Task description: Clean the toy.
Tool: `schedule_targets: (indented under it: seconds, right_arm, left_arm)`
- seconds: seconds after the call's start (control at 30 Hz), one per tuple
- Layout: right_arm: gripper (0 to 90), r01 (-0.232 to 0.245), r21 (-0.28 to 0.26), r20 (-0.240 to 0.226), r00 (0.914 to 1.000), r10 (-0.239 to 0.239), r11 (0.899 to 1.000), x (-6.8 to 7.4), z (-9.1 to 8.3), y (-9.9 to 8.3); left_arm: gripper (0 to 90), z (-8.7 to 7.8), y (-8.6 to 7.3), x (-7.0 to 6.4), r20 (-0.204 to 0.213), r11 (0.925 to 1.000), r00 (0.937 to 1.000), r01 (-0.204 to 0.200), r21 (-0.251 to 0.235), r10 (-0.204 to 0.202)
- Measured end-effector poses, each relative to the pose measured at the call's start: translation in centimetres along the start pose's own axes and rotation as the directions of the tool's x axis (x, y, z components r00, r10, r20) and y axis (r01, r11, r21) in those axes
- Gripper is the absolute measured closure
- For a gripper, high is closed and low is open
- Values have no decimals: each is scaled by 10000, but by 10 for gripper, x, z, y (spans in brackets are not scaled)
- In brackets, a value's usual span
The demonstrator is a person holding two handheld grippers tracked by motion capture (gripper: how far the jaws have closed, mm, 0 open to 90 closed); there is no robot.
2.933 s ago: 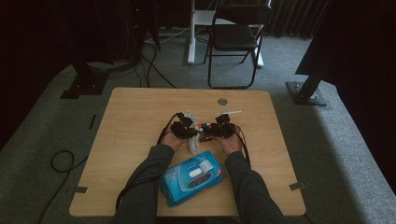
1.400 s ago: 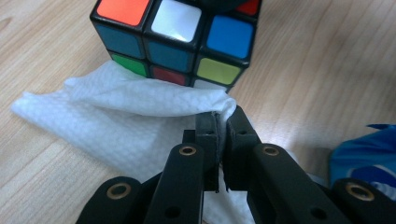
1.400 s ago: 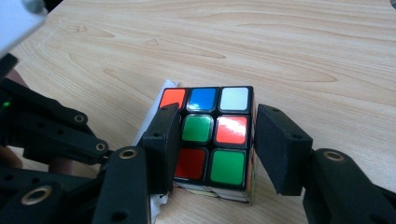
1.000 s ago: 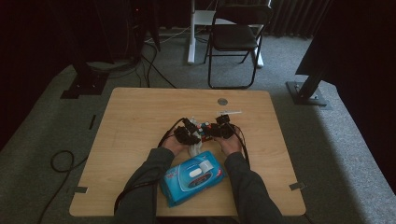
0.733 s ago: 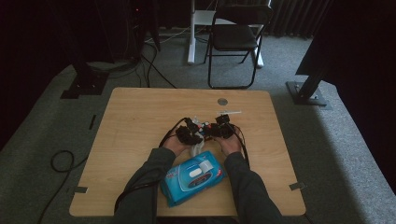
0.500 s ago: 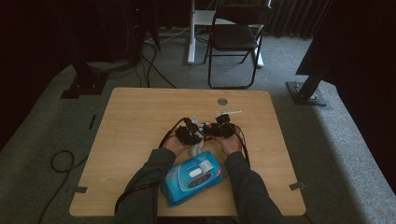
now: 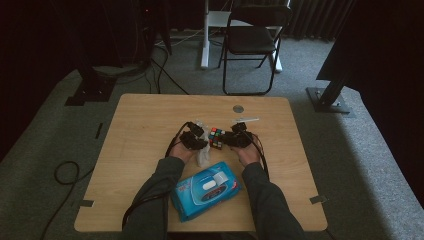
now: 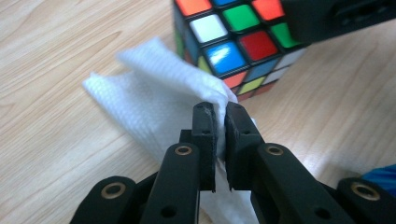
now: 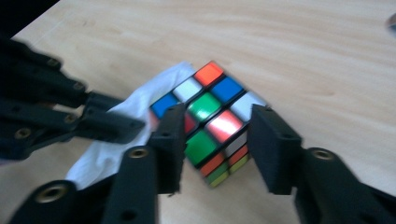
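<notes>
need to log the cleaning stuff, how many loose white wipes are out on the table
1. One white wipe lies beside the puzzle cube, pinched in the left gripper. More may sit unseen inside the blue wipes pack.

Scrambled colour cube [image 9: 210, 123] upright on table, mid-centre. White crumpled wipe [image 8: 159, 100] lying flat just beside cube, touching its side, one fold pinched up.
</notes>
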State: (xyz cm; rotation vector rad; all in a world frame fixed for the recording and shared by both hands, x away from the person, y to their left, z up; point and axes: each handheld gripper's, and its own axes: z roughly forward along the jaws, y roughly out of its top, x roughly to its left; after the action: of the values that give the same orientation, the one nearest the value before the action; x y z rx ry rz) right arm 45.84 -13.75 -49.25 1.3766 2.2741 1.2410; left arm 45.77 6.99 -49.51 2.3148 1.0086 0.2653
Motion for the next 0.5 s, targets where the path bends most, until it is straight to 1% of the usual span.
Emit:
schedule_targets:
  seconds: [0.03,0.07,0.1,0.17,0.2,0.23,0.27,0.3,0.33,0.4,0.47,0.5]
  right_arm:
    - [513,-10,-91,187,9998,12,10000,0,1,2]
    - [504,-54,-138,255,9997,58,9999,-1,1,3]
    - [489,-87,-210,264,9996,93,9997,-2,2,5]
    - [478,-25,-108,453,9990,30,9999,-3,6,9]
    - [472,15,-79,467,9989,-11,10000,-4,7,11]
    - [472,36,-96,322,9995,-33,9999,-5,9,12]
    - [472,36,-96,322,9995,-33,9999,-5,9,12]
    - [472,161,-96,273,9995,-158,9998,-4,10,13]
    - [466,336,36,274,9991,-337,9994,-3,13,15]
    - [478,502,236,414,9978,-511,9985,-2,16,16]
    - [492,537,423,422,9976,-555,9977,-3,19,17]
    - [510,458,449,339,9983,-473,9979,-3,18,16]
  left_arm:
    - [839,0,0,0,6,10000,10000,58,-25,-58]
    - [839,0,-1,1,38,10000,10000,66,-15,-66]
    - [839,0,-1,0,96,10000,10000,-3,7,3]
    - [838,-1,-1,-2,251,9998,9995,-202,-24,202]
    - [837,-1,-1,-3,295,9996,9992,-273,-65,275]
    - [837,-1,-1,-4,377,9994,9987,-342,-71,344]
    - [837,-1,-1,-4,377,9994,9987,-342,-71,344]
    - [837,-1,0,-5,519,9989,9976,-453,-76,456]
    - [840,-1,1,-6,577,9988,9971,-489,-61,492]
    - [845,1,2,-9,647,9978,9957,-658,8,656]
    - [845,2,4,-9,589,9978,9961,-657,-8,656]
    - [846,3,4,-9,533,9984,9969,-572,-12,572]
